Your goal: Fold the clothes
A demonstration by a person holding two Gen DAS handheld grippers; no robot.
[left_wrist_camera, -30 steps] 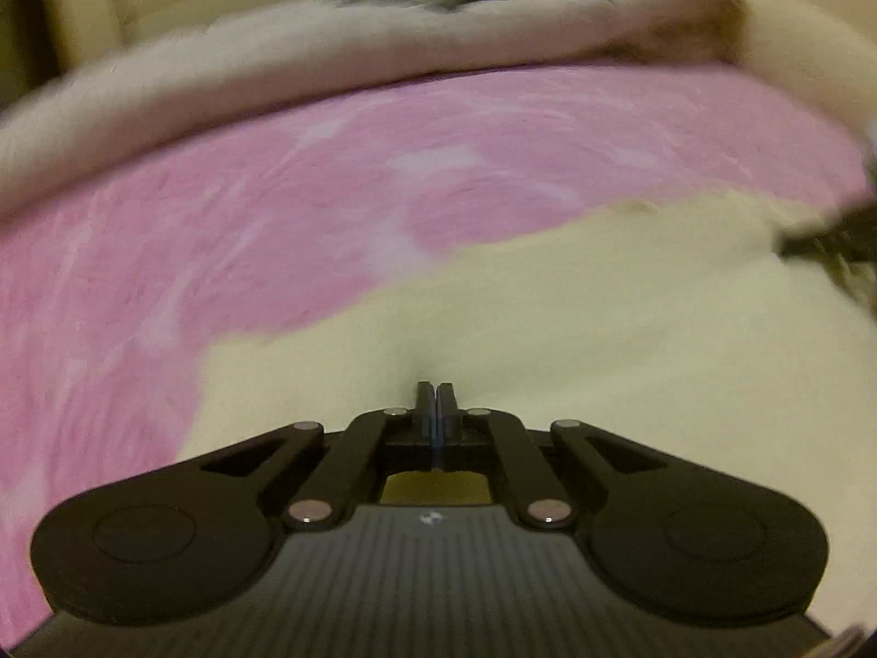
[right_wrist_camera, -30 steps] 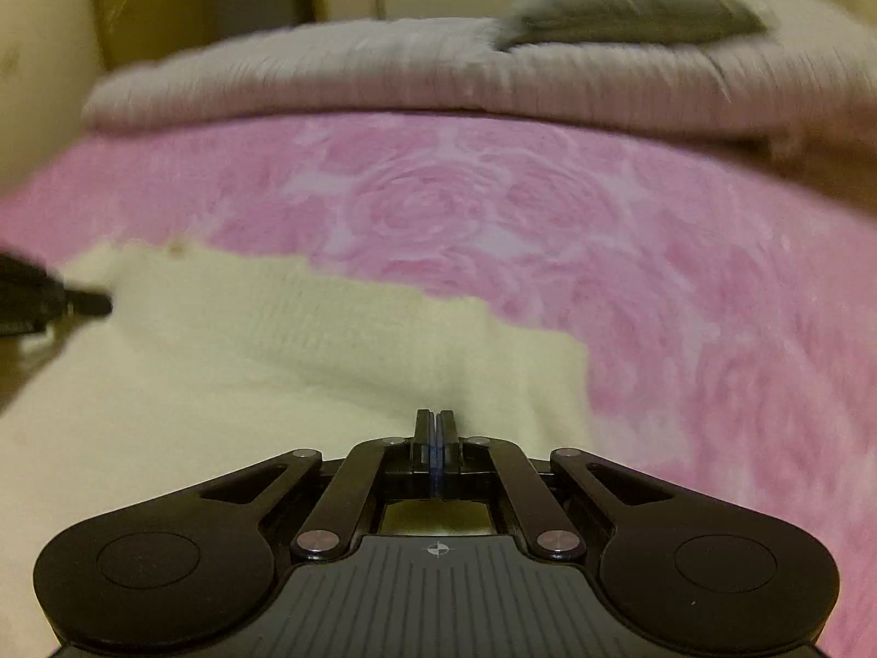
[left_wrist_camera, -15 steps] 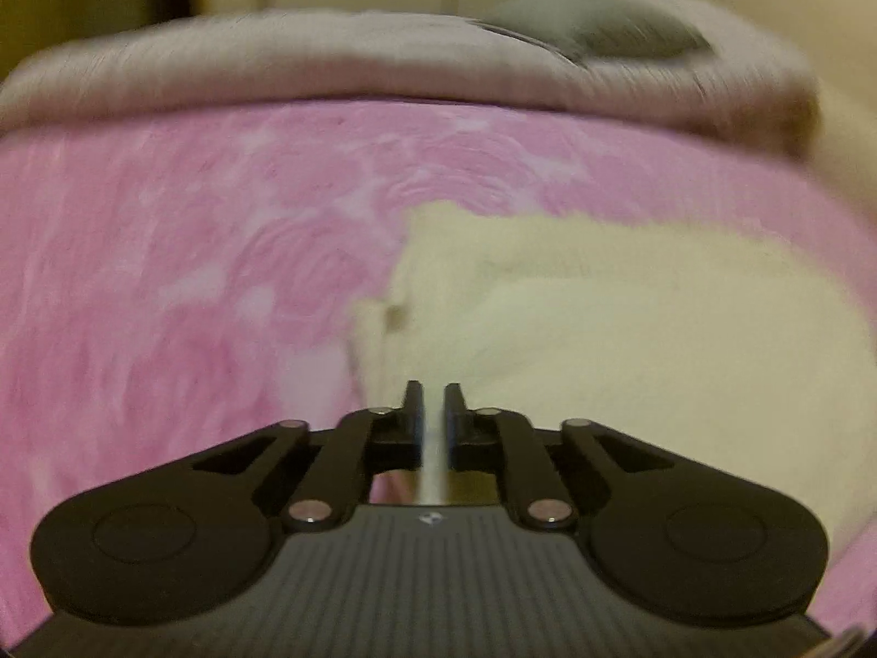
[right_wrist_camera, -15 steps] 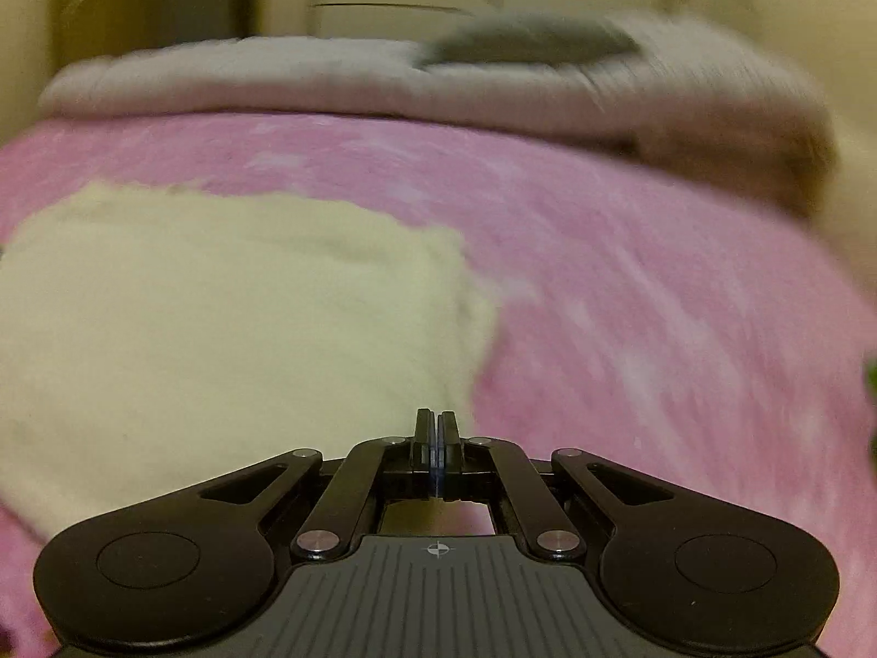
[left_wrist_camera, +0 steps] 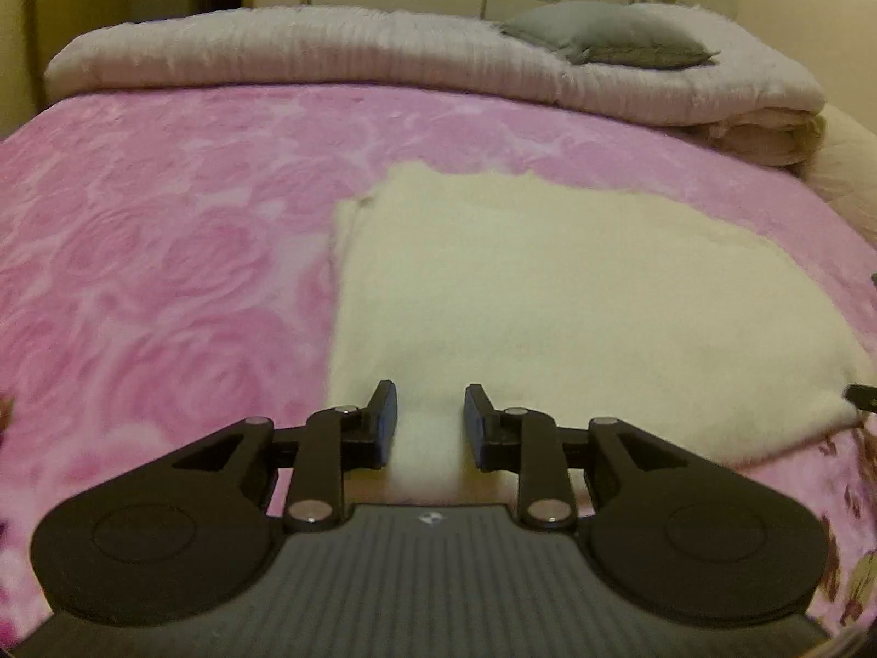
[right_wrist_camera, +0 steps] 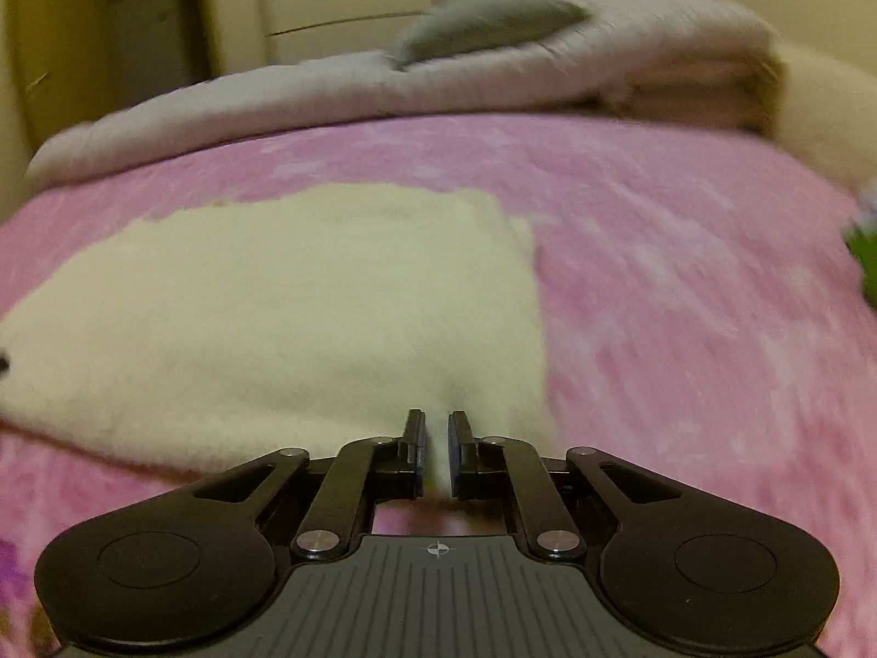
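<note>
A cream fleece garment (left_wrist_camera: 548, 301) lies flat as a folded rectangle on the pink rose-patterned blanket (left_wrist_camera: 164, 247). My left gripper (left_wrist_camera: 430, 400) sits at the garment's near left corner. Its jaws are opening and stand well apart, with a strip of the cream edge lying loose between them. In the right wrist view, my right gripper (right_wrist_camera: 437, 422) is at the near right corner of the garment (right_wrist_camera: 301, 301). Its jaws are just starting to open, and a pinch of cream cloth still fills the narrow gap, with a crease running up from it.
A folded pale quilt (left_wrist_camera: 383, 55) with a grey pillow (left_wrist_camera: 608, 38) on it lies across the far end of the bed. Cupboard doors stand behind it. Something green (right_wrist_camera: 866, 263) shows at the right edge. Pink blanket (right_wrist_camera: 685, 301) surrounds the garment.
Both grippers have swept across the bed with the cream cloth, which now lies as a neat rectangle. Both sets of jaws, pressed together before, have parted, the left one more.
</note>
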